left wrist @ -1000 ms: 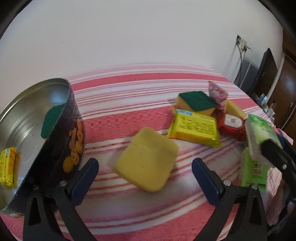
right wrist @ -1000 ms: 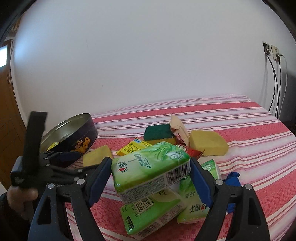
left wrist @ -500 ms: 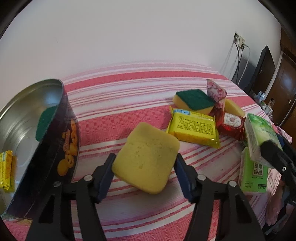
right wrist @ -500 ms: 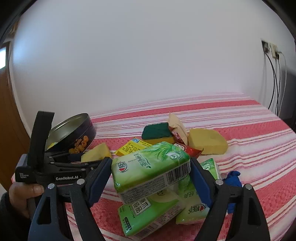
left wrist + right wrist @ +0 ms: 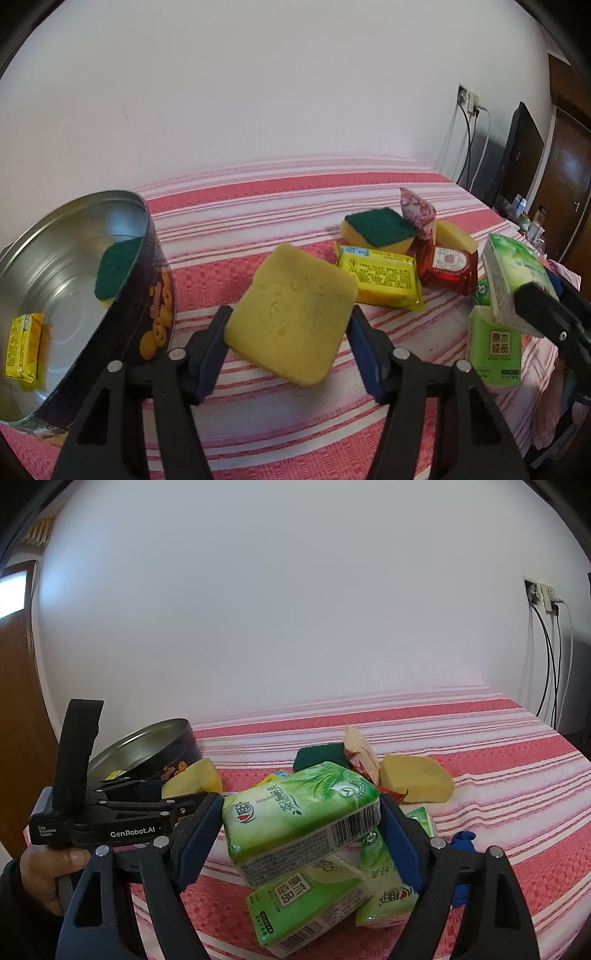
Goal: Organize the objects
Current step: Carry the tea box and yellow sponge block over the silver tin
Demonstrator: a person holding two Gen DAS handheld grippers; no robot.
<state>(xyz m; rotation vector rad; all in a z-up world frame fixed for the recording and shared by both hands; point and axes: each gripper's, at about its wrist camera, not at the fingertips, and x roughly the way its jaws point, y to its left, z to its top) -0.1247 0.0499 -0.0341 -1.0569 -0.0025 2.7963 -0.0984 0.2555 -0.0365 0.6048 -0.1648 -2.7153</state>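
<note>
My left gripper [image 5: 290, 345] is shut on a yellow sponge [image 5: 291, 314] and holds it above the striped cloth, beside a round cookie tin [image 5: 155, 295]. The tin holds a green-topped sponge [image 5: 114, 273] and a yellow packet [image 5: 22, 347]. My right gripper [image 5: 301, 834] is shut on a green tissue pack [image 5: 299, 812], held above two more green tissue packs [image 5: 310, 904]. In the right wrist view the left gripper [image 5: 173, 805] holds the sponge [image 5: 194, 781] next to the tin [image 5: 147, 749].
On the red striped cloth [image 5: 295, 192] lie a green-and-yellow sponge [image 5: 380, 230], a yellow packet [image 5: 380, 273], a red packet [image 5: 448, 266], a pink packet [image 5: 417, 212] and another yellow sponge [image 5: 417, 779]. A blue object [image 5: 461, 840] lies by the tissue packs. Cables hang at the right wall.
My left gripper has closed on the yellow sponge and lifted it off the cloth. My right gripper holds the tissue pack as before.
</note>
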